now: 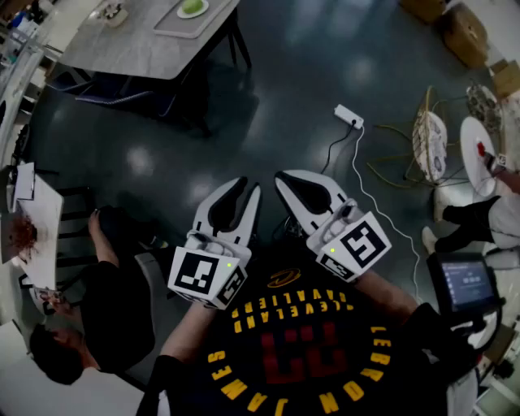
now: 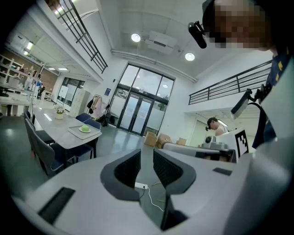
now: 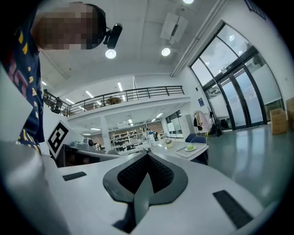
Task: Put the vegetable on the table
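Both hand-held grippers hover close to the person's chest above the dark floor (image 1: 309, 73), well apart from the vegetable (image 1: 192, 7). The vegetable, green and rounded, lies on a small plate (image 1: 204, 10). The plate sits in a pale tray (image 1: 173, 27) near the edge of the grey surface (image 1: 122, 49).

From the head view, the surface lies ahead and off to the person's left, with open floor between it and the jaws. In the left gripper view the vegetable appears to the left of the jaw tips, small and far. In the right gripper view it sits just to the right of the tips, equally distant.

The left hand-held gripper (image 1: 249, 188) has its jaws at a narrow gap with nothing between them; only floor and a white power strip (image 2: 141, 186) show through. The right hand-held gripper (image 1: 284, 180) has its jaws pressed together and holds nothing.

The left one looks slightly nearer, being on the side of the surface. At this range the vegetable is too small to show a long axis, so the reach probably depends on closing the distance first. The right hand-held gripper would also need to spread before any grasp.
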Motion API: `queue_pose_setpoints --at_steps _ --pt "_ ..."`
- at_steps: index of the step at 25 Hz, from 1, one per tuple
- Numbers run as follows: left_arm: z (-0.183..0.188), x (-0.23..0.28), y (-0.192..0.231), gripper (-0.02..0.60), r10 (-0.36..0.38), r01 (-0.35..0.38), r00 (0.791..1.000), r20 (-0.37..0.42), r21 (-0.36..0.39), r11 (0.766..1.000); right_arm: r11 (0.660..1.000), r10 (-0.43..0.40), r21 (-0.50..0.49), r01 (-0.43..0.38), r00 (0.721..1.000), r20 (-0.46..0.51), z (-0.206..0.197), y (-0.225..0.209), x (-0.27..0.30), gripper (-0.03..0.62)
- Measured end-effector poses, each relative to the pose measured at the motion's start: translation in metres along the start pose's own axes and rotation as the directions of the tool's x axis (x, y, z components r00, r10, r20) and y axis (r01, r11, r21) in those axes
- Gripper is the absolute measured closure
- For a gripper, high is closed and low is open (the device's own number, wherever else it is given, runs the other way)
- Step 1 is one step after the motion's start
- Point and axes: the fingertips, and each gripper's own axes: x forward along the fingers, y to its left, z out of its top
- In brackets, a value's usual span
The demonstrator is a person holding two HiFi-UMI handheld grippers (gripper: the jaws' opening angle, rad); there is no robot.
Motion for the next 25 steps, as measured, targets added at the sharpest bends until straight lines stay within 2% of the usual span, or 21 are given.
queue_pose_setpoints --at_steps 13,18,21,25 --pt "-0.012 0.015 -0.015 0.494 0.041 -0.041 0.999 -0.004 -0.025 0.999 0.999 0.008 0.048 -0.008 1.000 -0.005 -0.006 -0.024 -0.018 0.591" --pt "-0.019 0.027 -0.020 0.494 0.111 -0.110 0.994 0.012 -0.042 0.993 0.996 0.026 0.091 -0.025 1.000 -0.006 -0.007 -0.053 -0.026 0.591" --pt "-0.022 0.027 -0.020 0.494 0.154 -0.153 0.988 0.004 -0.066 0.986 0.991 -0.016 0.132 0.016 1.000 -0.007 -0.008 -0.072 -0.037 0.591" --pt "-0.015 0.042 -0.010 0.494 0.178 -0.177 0.984 0.007 -0.073 0.982 0.981 -0.125 0.156 0.118 0.992 0.033 0.004 -0.117 -0.043 0.591"
